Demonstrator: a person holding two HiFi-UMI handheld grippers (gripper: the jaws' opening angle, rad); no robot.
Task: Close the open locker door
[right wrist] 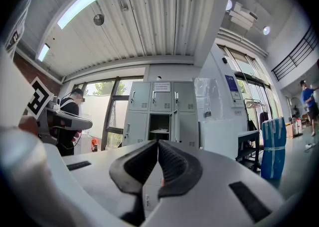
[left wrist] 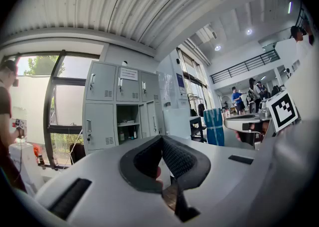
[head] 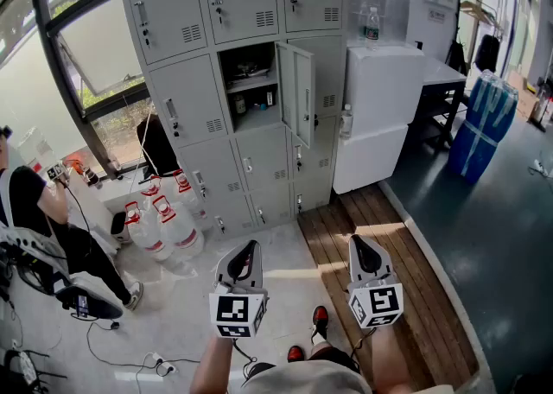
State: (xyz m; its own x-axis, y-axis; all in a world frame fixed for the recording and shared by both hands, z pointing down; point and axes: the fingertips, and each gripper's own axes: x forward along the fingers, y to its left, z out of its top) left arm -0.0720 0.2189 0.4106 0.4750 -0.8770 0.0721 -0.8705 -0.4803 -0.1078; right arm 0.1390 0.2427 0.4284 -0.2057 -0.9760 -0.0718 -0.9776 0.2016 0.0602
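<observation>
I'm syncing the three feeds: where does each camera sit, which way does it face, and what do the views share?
Head view: on the person's head, looking steeply down at the lockers, open locker door and floor; shows forearms, left claw, right claw.
Left gripper view: on the left claw, level along its shut jaws toward the lockers; right claw at right.
Right gripper view: on the right claw, level toward the lockers; left claw at left.
Shared: all see the open locker door.
</observation>
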